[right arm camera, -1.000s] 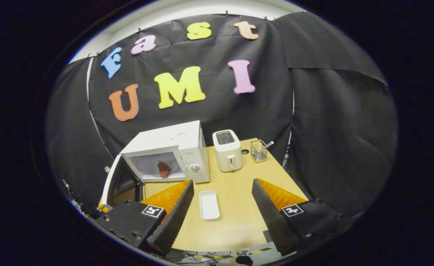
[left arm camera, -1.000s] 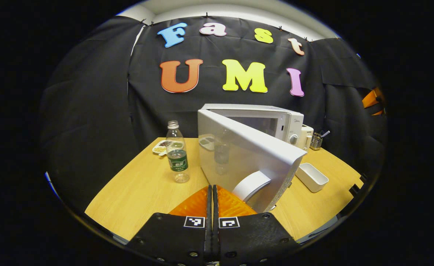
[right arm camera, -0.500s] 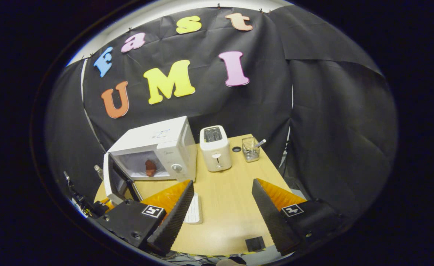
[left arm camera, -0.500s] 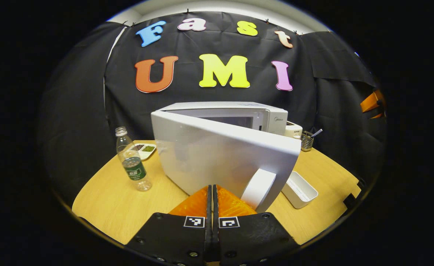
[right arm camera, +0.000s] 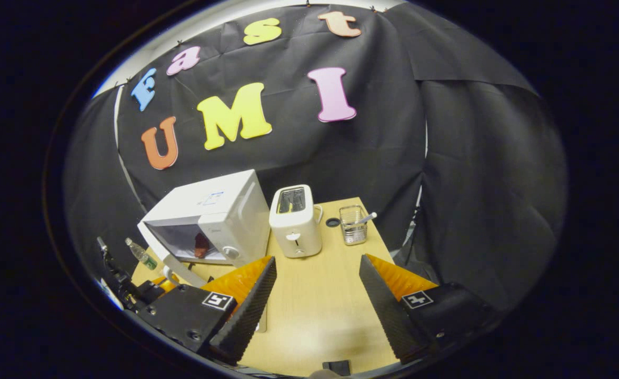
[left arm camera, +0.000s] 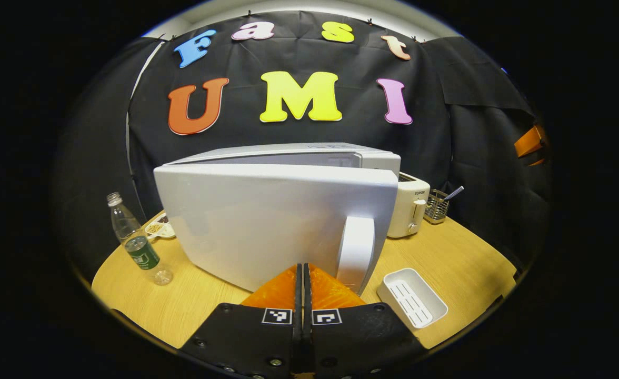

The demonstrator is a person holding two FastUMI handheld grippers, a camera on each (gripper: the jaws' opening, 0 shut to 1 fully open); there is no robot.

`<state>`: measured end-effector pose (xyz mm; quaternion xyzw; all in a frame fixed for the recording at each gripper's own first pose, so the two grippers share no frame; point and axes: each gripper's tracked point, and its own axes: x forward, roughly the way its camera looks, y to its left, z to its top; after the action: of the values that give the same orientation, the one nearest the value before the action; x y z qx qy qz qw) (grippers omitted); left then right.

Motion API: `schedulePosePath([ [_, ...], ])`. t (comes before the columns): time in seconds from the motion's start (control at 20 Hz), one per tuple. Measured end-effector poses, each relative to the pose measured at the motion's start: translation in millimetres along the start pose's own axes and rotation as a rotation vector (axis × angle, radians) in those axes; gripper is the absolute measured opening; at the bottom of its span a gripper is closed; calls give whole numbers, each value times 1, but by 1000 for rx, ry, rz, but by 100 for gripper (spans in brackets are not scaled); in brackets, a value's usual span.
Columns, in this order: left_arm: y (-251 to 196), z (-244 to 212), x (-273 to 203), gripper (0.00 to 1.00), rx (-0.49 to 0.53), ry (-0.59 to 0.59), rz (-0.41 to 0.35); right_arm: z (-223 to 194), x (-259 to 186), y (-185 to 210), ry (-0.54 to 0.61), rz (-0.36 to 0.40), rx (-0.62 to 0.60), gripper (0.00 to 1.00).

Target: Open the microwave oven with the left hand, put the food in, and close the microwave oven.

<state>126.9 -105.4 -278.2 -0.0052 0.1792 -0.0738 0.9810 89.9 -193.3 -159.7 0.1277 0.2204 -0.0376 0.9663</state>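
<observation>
The left gripper [left arm camera: 302, 273] has its 2 fingers pressed flat together with nothing between them, tips against the microwave door [left arm camera: 267, 221] just beside its white handle [left arm camera: 356, 251]. That door has swung much nearer to closed than 1 second ago, though a gap remains. The right gripper [right arm camera: 317, 295] hangs wide open and empty over the table [right arm camera: 315, 316]. Farther back, the food [right arm camera: 200, 245] sits inside the microwave [right arm camera: 209, 210], with the toaster [right arm camera: 295, 221] beside it, now closer.
</observation>
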Motion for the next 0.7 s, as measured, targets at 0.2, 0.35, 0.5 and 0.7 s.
schedulePosePath([
  [0.2, -8, 17, 34, 0, -1, -15, -1, 5, 13, 7, 6, 22, -38, 91],
  [0.35, -11, 30, 60, 0, 18, -29, -5, 7, 20, 5, 8, 28, -55, 100],
  [0.5, -15, 44, 81, 0, 11, -52, -9, 3, 25, 3, 23, 28, -44, 100],
  [0.7, -19, 45, 86, 0, -3, -56, 3, 3, 28, 0, 17, 23, -37, 100],
])
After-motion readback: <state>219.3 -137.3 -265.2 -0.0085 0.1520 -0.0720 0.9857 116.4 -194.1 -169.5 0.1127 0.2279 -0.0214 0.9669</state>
